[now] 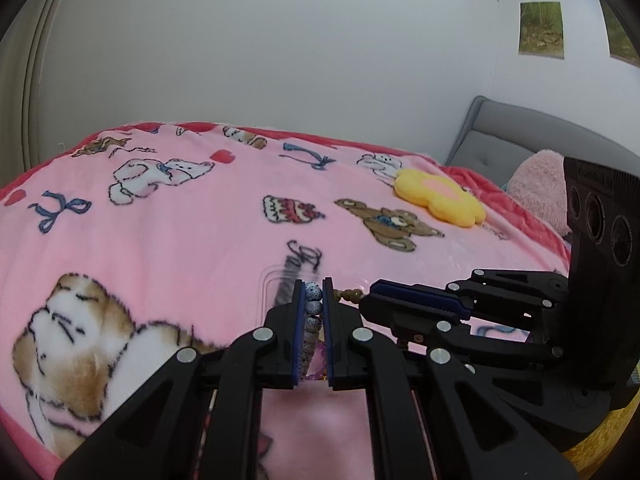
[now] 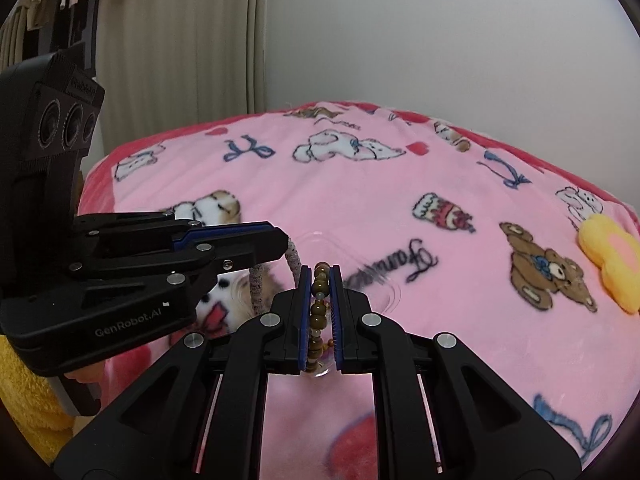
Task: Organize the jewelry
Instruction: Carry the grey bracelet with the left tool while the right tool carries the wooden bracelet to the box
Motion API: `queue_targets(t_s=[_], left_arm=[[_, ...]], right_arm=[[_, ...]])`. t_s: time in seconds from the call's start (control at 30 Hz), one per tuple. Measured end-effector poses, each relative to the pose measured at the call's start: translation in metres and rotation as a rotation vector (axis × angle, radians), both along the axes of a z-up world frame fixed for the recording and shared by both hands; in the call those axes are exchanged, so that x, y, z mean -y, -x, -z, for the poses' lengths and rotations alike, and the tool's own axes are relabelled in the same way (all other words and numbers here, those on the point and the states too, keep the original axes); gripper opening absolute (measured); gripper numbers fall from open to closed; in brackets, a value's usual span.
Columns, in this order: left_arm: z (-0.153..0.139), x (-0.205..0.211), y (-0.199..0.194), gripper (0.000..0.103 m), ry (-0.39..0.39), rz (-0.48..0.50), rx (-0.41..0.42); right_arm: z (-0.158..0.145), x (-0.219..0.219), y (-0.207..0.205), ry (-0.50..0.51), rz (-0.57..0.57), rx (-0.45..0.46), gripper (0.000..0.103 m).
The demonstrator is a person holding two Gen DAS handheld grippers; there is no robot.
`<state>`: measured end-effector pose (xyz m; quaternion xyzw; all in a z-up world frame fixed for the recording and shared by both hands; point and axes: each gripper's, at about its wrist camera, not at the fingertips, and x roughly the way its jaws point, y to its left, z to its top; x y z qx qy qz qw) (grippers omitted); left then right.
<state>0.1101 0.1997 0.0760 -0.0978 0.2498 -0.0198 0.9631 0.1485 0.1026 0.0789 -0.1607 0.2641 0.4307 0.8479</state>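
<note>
My left gripper (image 1: 313,286) is shut on a blue-grey speckled bead bracelet (image 1: 313,312), held above the pink blanket. In the right wrist view that bracelet hangs as a grey loop (image 2: 256,284) under the left gripper (image 2: 280,246). My right gripper (image 2: 321,272) is shut on a brown bead bracelet (image 2: 319,308). In the left wrist view the right gripper (image 1: 366,300) sits just right of mine, with brown beads (image 1: 350,294) showing at its tip. A clear plastic tray (image 2: 384,292) lies on the blanket beneath both grippers. Purple beads (image 1: 316,364) show below the left fingers.
A pink cartoon-print blanket (image 1: 180,232) covers the bed. A yellow flower cushion (image 1: 440,196) and a pink plush (image 1: 540,188) lie near the grey headboard (image 1: 520,136). White walls stand behind; curtains (image 2: 180,60) hang at the left.
</note>
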Motion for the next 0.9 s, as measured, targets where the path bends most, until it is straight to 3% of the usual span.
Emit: queue_targets(t_s=[0.37,0.9], left_arm=[[0.026,-0.005,-0.011,0.008,-0.008,-0.005,-0.088],[0.036,-0.003,-0.015,0.008,0.008,-0.006,-0.115]], right_arm=[[0.025,-0.004,-0.006,0.079,-0.017,-0.030,0.009],[0.031,-0.001,-0.009,0.058,-0.021,-0.065,0.011]])
